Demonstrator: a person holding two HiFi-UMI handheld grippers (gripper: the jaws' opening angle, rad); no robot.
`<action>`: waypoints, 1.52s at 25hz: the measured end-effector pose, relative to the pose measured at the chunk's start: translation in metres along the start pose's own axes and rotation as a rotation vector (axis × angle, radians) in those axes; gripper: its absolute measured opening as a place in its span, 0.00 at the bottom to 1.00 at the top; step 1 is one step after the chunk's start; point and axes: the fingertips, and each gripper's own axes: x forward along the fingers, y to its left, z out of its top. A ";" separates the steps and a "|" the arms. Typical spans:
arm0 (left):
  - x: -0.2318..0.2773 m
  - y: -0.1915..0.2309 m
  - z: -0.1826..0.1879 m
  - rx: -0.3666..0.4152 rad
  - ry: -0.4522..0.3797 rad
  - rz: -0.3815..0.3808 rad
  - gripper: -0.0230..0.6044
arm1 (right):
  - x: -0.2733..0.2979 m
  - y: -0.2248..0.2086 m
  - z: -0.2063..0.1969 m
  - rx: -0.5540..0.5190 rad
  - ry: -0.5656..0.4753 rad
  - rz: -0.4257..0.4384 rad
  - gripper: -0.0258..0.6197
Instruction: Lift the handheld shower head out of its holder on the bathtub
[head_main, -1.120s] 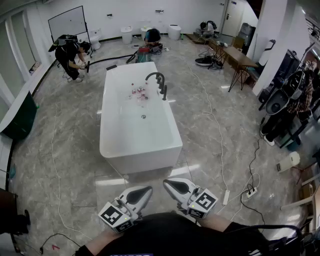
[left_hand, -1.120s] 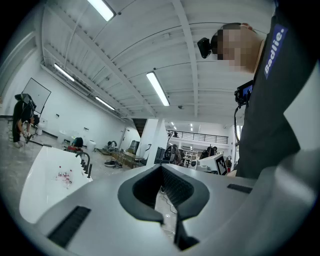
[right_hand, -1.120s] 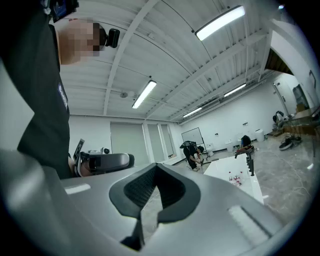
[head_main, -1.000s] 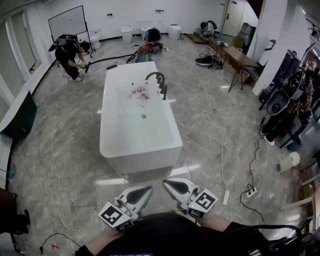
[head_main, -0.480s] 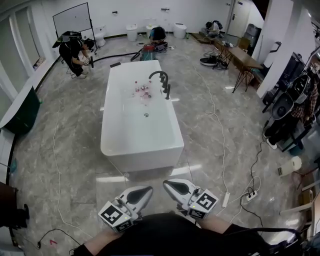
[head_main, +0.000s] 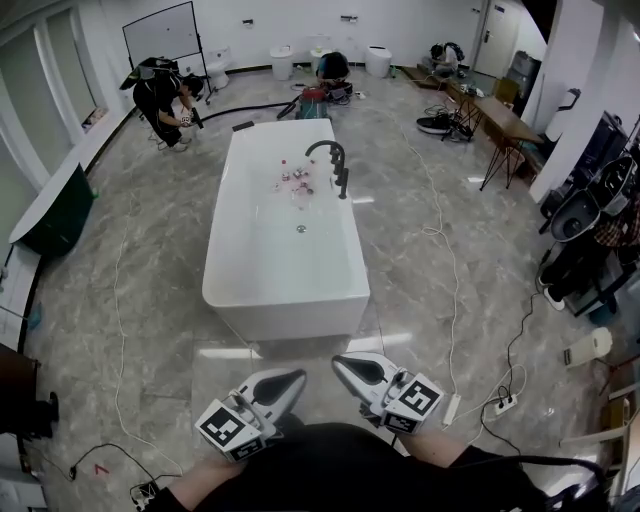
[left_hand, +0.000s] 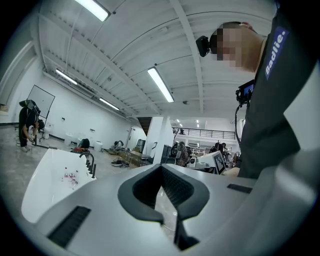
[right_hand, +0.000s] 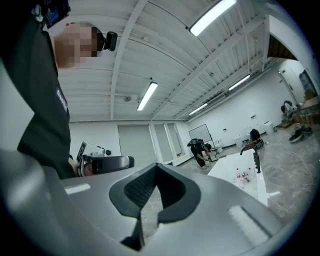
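- Handheld shower head (head_main: 343, 181): a black upright piece seated in its holder on the right rim of the bathtub (head_main: 286, 318), just beside the black arched spout (head_main: 322, 150). It is not lifted. At this range the holder itself is too small to make out.
- Bathtub: white and freestanding on the grey marble floor (head_main: 150, 300). A few small items (head_main: 296, 181) lie inside it near the fixtures; they are too small to identify.
- Left gripper (head_main: 288, 382): clenched, jaw tips together with nothing between them. It is held level, close to the person's body.
- Right gripper (head_main: 346, 366): also clenched and empty. It sits beside the left gripper, well apart from the shower head.
- Surroundings: cables trail over the floor, a power strip (head_main: 500, 404) lies to the right, and a crouching person (head_main: 165, 95) is beyond the tub.
- Progress (judgement): the task has not started, since neither gripper touches anything.
- Left to do: close the gap to the tub's far right side, release one gripper's jaws, grasp the shower handle, and lift it straight up out of the holder.
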 end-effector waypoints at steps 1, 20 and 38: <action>0.002 0.001 0.001 0.001 0.002 0.005 0.04 | 0.001 -0.003 0.004 0.015 -0.008 0.002 0.03; 0.087 0.240 0.053 -0.008 -0.041 -0.075 0.04 | 0.139 -0.198 0.014 0.019 0.044 -0.153 0.03; 0.192 0.405 0.083 -0.027 0.034 -0.154 0.04 | 0.249 -0.368 0.043 0.051 0.014 -0.229 0.03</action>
